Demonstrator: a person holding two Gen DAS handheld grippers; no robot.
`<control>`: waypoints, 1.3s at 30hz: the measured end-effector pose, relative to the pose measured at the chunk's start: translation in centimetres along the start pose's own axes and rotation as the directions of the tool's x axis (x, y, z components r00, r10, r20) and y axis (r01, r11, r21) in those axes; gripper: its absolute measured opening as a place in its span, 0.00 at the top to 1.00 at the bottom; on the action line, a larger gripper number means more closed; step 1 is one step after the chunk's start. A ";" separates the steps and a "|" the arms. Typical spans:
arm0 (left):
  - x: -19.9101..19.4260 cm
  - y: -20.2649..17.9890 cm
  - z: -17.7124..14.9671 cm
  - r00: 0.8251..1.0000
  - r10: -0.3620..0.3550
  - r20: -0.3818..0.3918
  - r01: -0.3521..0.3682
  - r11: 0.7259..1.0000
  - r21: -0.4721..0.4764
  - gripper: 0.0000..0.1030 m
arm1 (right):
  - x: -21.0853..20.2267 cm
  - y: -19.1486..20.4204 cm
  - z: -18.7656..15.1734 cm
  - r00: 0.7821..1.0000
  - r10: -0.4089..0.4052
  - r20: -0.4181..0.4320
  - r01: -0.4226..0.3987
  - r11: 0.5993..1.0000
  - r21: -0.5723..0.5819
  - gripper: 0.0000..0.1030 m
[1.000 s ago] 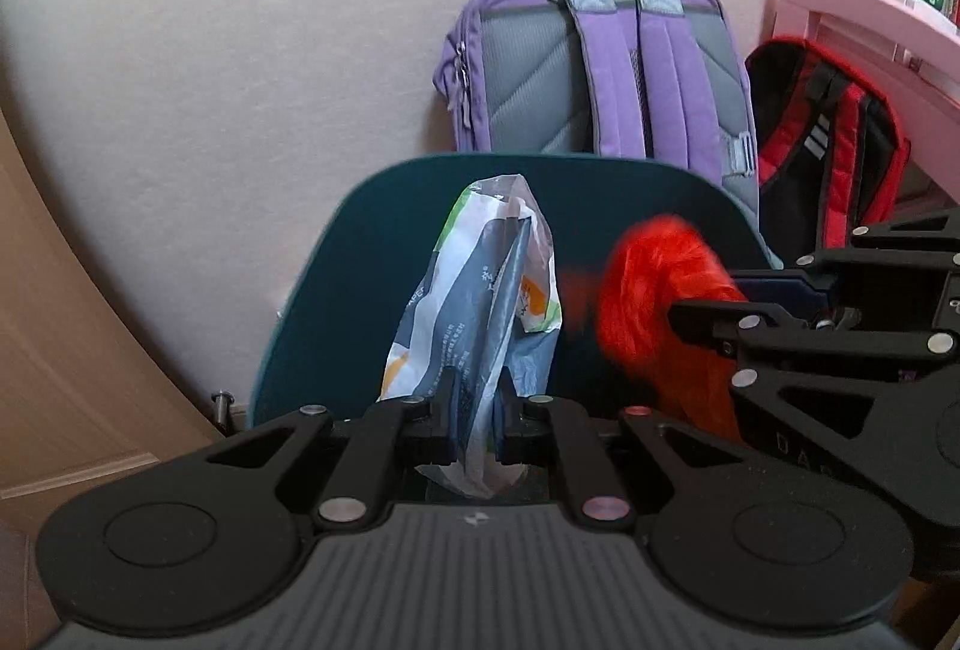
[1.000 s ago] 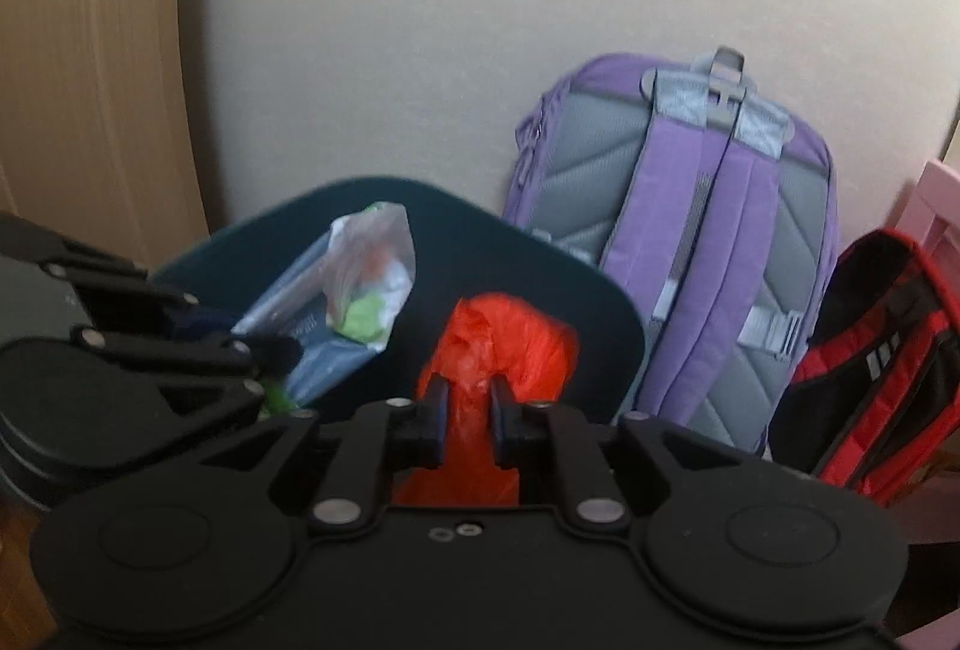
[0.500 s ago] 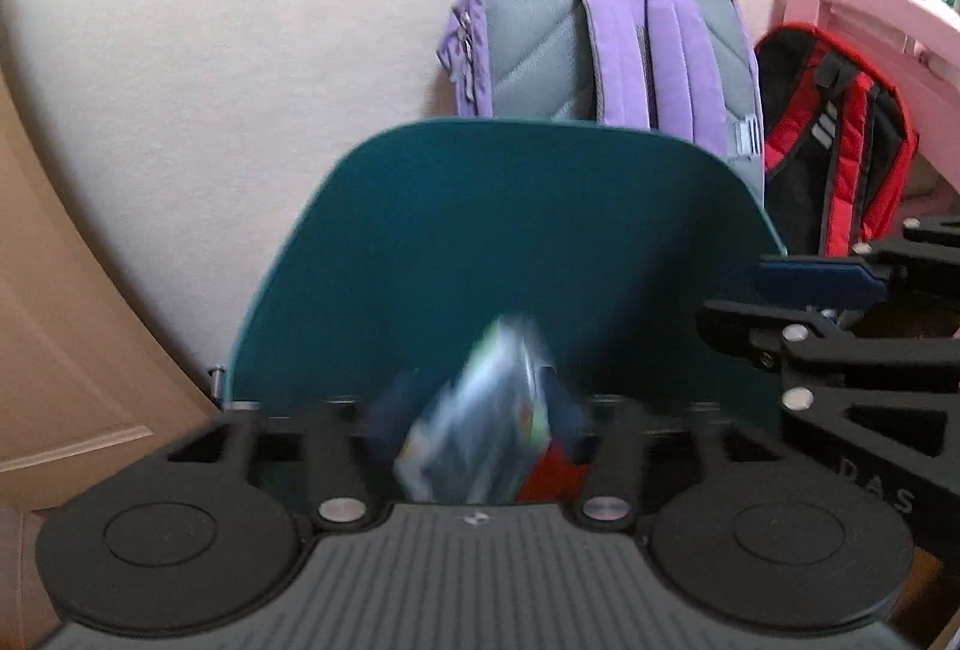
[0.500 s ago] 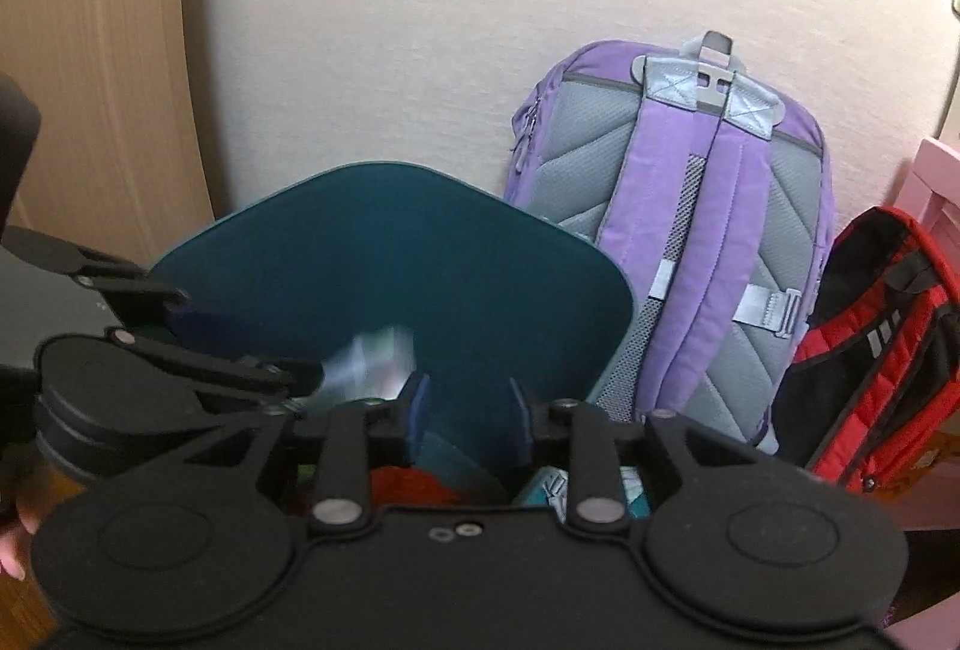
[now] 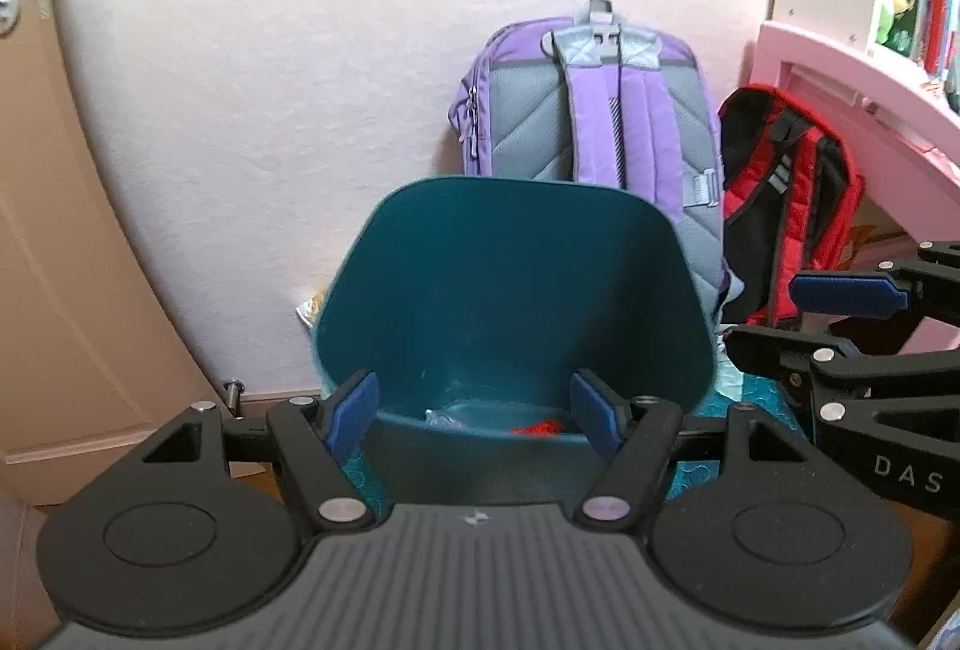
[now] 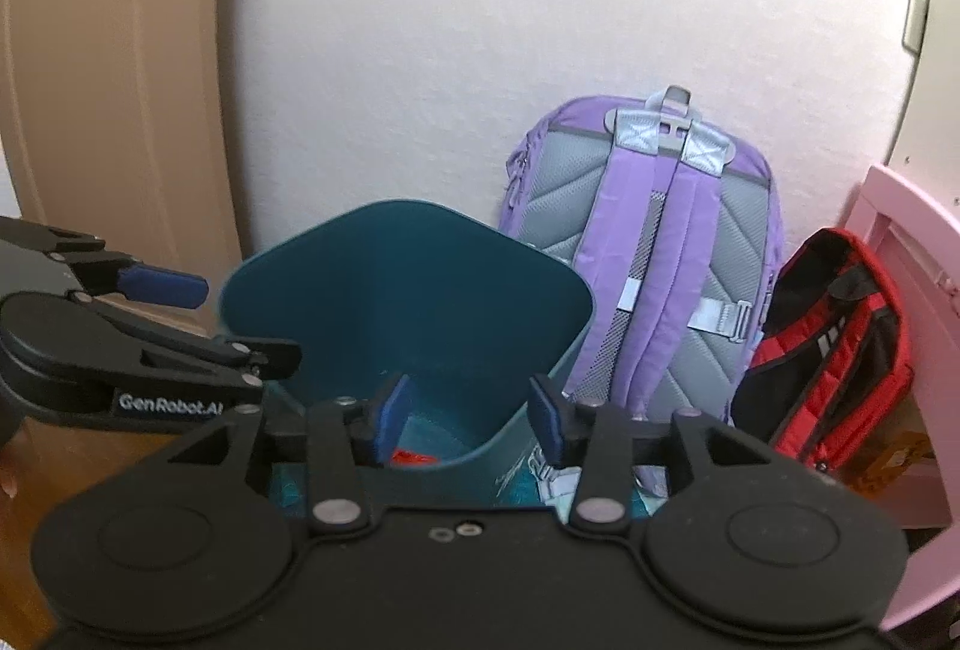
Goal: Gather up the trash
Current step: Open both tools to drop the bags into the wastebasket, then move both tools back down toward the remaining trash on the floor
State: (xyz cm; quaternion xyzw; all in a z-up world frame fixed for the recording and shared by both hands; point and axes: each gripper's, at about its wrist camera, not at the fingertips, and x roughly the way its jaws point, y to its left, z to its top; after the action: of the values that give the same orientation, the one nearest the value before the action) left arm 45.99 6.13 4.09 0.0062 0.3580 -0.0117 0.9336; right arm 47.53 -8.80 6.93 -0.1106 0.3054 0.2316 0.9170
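Observation:
A teal bin (image 5: 510,284) stands on the floor by the wall; it also shows in the right wrist view (image 6: 408,302). Inside it lie a red plastic piece (image 5: 537,428), also in the right wrist view (image 6: 414,457), and a pale wrapper (image 5: 447,415). My left gripper (image 5: 474,413) is open and empty above the bin's near rim. My right gripper (image 6: 471,419) is open and empty over the bin's right side. Each gripper shows from the side in the other's view.
A purple backpack (image 5: 591,110) leans on the wall behind the bin, with a red and black backpack (image 5: 786,194) to its right. Pink furniture (image 5: 858,98) stands at the right. A wooden door (image 6: 108,68) is at the left. A wrapper scrap (image 5: 312,311) lies behind the bin.
Both grippers opened. The printed wrapper dropped from the left one and the red plastic from the right one into the bin. Both grippers then pulled back and up.

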 end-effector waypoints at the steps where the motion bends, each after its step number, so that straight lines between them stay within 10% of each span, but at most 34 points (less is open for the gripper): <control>1: -0.9 0.0 -0.2 1.000 0.002 0.007 -0.002 1.000 0.001 0.32 | -0.8 0.2 -0.1 1.000 0.000 0.006 0.000 1.000 -0.003 0.56; 20: -12.4 0.7 -7.5 0.998 -0.028 0.056 0.029 0.999 -0.016 0.29 | -11.1 4.5 -5.3 0.997 0.062 0.046 -0.061 0.998 -0.027 0.46; 39: -12.7 2.0 -18.3 0.999 -0.034 -0.020 0.032 0.996 -0.079 0.21 | -10.1 8.0 -15.7 0.991 0.133 -0.009 -0.133 0.991 0.018 0.22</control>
State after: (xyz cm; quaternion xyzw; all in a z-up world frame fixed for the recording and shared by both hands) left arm 24.37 8.73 -1.02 -0.0364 0.3684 -0.0130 0.9289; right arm 28.47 -10.86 0.26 -0.0834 0.3185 0.2889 0.8990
